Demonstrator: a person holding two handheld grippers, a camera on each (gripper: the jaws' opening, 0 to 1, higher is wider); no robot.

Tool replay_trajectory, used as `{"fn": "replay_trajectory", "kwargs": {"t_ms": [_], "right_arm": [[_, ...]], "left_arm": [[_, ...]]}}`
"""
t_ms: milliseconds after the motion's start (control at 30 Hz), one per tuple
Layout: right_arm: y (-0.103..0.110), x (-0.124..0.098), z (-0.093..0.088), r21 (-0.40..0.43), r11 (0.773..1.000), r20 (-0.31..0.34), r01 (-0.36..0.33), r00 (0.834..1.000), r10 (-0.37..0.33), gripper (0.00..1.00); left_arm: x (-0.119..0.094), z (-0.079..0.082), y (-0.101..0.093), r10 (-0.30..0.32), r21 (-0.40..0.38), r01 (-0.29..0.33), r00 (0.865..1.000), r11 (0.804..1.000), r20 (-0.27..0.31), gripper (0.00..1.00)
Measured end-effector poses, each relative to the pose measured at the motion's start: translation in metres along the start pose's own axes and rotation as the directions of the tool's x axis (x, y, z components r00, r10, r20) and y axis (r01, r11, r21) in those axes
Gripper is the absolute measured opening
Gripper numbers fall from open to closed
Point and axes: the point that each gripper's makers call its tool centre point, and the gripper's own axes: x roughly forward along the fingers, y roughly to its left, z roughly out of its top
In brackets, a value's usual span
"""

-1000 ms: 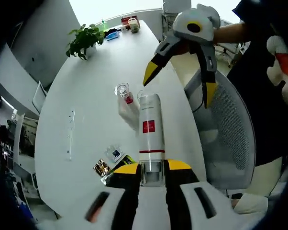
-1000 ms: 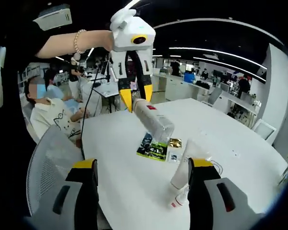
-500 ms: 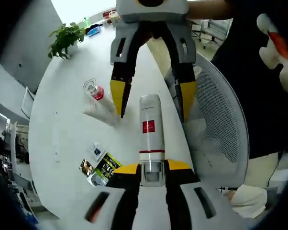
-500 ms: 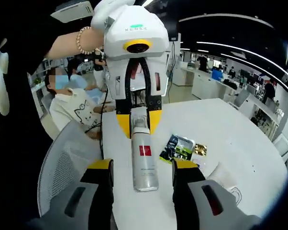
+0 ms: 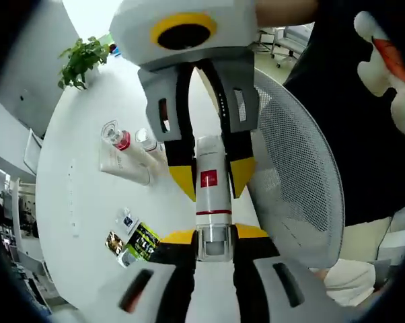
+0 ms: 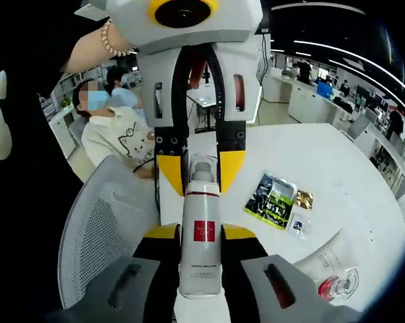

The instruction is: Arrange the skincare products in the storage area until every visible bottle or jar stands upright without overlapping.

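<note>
A white spray bottle [image 5: 210,176] with a red square label hangs in the air over the table edge, held at both ends. My left gripper [image 5: 214,235] is shut on its cap end. My right gripper [image 5: 212,180] reaches in from above, its yellow tips pressed to the bottle's body. In the right gripper view the bottle [image 6: 202,232] runs up between my right gripper's [image 6: 201,232] jaws to the left gripper [image 6: 201,170] at the cap. Two white tubes [image 5: 125,160] with clear caps lie flat on the white table [image 5: 75,155]; one tube [image 6: 327,259] lies at lower right.
Several sachets [image 5: 136,242] lie on the table near its edge, also sachets [image 6: 275,198]. A grey mesh chair [image 5: 300,182] stands right beside the table. A potted plant [image 5: 81,57] sits at the far end. A seated person [image 6: 118,131] is behind the chair [image 6: 98,235].
The right gripper has moved in along the bottle and shut its jaws on the body. The left gripper keeps its hold on the cap end.
</note>
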Motion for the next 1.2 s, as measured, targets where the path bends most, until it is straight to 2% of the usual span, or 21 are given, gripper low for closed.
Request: {"fn": "replay_trajectory", "kwargs": {"t_ms": [133, 167, 233, 367, 400, 467, 533, 633, 667, 700, 767, 800, 833, 867, 900, 933, 967, 1000, 1100, 1167, 1200], "right_arm": [[-0.005, -0.002, -0.002, 0.016, 0.999, 0.024, 0.038, 0.999, -0.038, 0.22], [-0.006, -0.003, -0.003, 0.013, 0.999, 0.027, 0.05, 0.998, -0.05, 0.21], [-0.01, -0.004, -0.004, -0.006, 0.998, 0.028, 0.064, 0.998, -0.064, 0.21], [-0.015, -0.006, -0.004, 0.038, 0.995, 0.063, 0.096, 0.993, -0.098, 0.21], [-0.015, -0.007, -0.005, 0.042, 0.995, 0.066, 0.095, 0.993, -0.098, 0.21], [-0.017, -0.009, -0.005, 0.052, 0.991, 0.082, 0.121, 0.989, -0.125, 0.21], [-0.021, -0.013, -0.004, 0.07, 0.986, 0.101, 0.154, 0.982, -0.161, 0.21], [-0.027, -0.018, 0.004, 0.108, 0.974, 0.166, 0.199, 0.962, -0.216, 0.21], [-0.03, -0.02, 0.006, 0.115, 0.968, 0.178, 0.222, 0.954, -0.24, 0.21], [-0.035, -0.023, 0.009, 0.115, 0.96, 0.192, 0.257, 0.942, -0.275, 0.21], [-0.038, -0.026, 0.015, 0.137, 0.946, 0.219, 0.292, 0.923, -0.317, 0.21], [-0.04, -0.028, 0.018, 0.16, 0.937, 0.236, 0.312, 0.909, -0.343, 0.21], [-0.042, -0.03, 0.021, 0.179, 0.927, 0.249, 0.33, 0.896, -0.367, 0.21], [-0.044, -0.033, 0.026, 0.2, 0.914, 0.269, 0.353, 0.877, -0.398, 0.21], [-0.043, -0.034, 0.028, 0.213, 0.909, 0.275, 0.359, 0.871, -0.408, 0.21], [-0.046, -0.037, 0.031, 0.213, 0.893, 0.278, 0.396, 0.852, -0.444, 0.21], [-0.048, -0.037, 0.031, 0.21, 0.885, 0.272, 0.415, 0.845, -0.461, 0.21], [-0.049, -0.038, 0.031, 0.208, 0.873, 0.267, 0.442, 0.833, -0.485, 0.21], [-0.048, -0.038, 0.036, 0.234, 0.858, 0.285, 0.458, 0.811, -0.511, 0.22], [-0.049, -0.038, 0.036, 0.239, 0.847, 0.285, 0.476, 0.799, -0.529, 0.22], [-0.049, -0.038, 0.036, 0.238, 0.842, 0.287, 0.484, 0.794, -0.536, 0.22]], "left_arm": [[0.002, 0.001, 0.002, 0.013, 0.008, -0.014, 0.999, 1.0, 0.037, 0.26], [0.002, 0.003, 0.005, 0.03, 0.006, -0.031, 0.998, 1.0, 0.059, 0.26], [0.001, 0.01, 0.006, 0.04, -0.064, -0.032, 0.99, 0.997, 0.135, 0.26], [-0.005, 0.015, 0.014, 0.101, -0.137, -0.067, 0.96, 0.988, 0.26, 0.29], [-0.006, 0.013, 0.016, 0.122, -0.165, -0.079, 0.955, 0.983, 0.27, 0.32], [-0.011, 0.01, 0.022, 0.172, -0.233, -0.099, 0.934, 0.967, 0.315, 0.35], [-0.019, 0.009, 0.031, 0.247, -0.32, -0.124, 0.893, 0.939, 0.377, 0.4], [-0.03, 0.01, 0.037, 0.341, -0.473, -0.099, 0.82, 0.875, 0.46, 0.46], [-0.033, 0.01, 0.039, 0.371, -0.512, -0.088, 0.793, 0.854, 0.483, 0.47], [-0.036, 0.01, 0.04, 0.411, -0.574, -0.056, 0.756, 0.817, 0.51, 0.47], [-0.041, 0.012, 0.038, 0.449, -0.631, -0.001, 0.705, 0.776, 0.55, 0.48], [-0.044, 0.011, 0.039, 0.496, -0.678, 0.024, 0.663, 0.735, 0.561, 0.5], [-0.048, 0.012, 0.039, 0.523, -0.705, 0.058, 0.628, 0.707, 0.576, 0.5], [-0.054, 0.014, 0.041, 0.572, -0.745, 0.117, 0.566, 0.657, 0.594, 0.5], [-0.056, 0.01, 0.043, 0.596, -0.759, 0.156, 0.529, 0.632, 0.605, 0.49], [-0.059, 0.006, 0.045, 0.631, -0.778, 0.205, 0.481, 0.594, 0.608, 0.49], [-0.06, 0.003, 0.045, 0.655, -0.793, 0.233, 0.461, 0.562, 0.6, 0.49], [-0.061, 0.001, 0.044, 0.676, -0.802, 0.24, 0.439, 0.547, 0.592, 0.49], [-0.064, 0.002, 0.043, 0.724, -0.827, 0.265, 0.399, 0.496, 0.563, 0.47], [-0.065, 0.004, 0.043, 0.745, -0.831, 0.312, 0.373, 0.46, 0.553, 0.46], [-0.065, 0.005, 0.042, 0.754, -0.828, 0.336, 0.353, 0.45, 0.553, 0.46]]}}
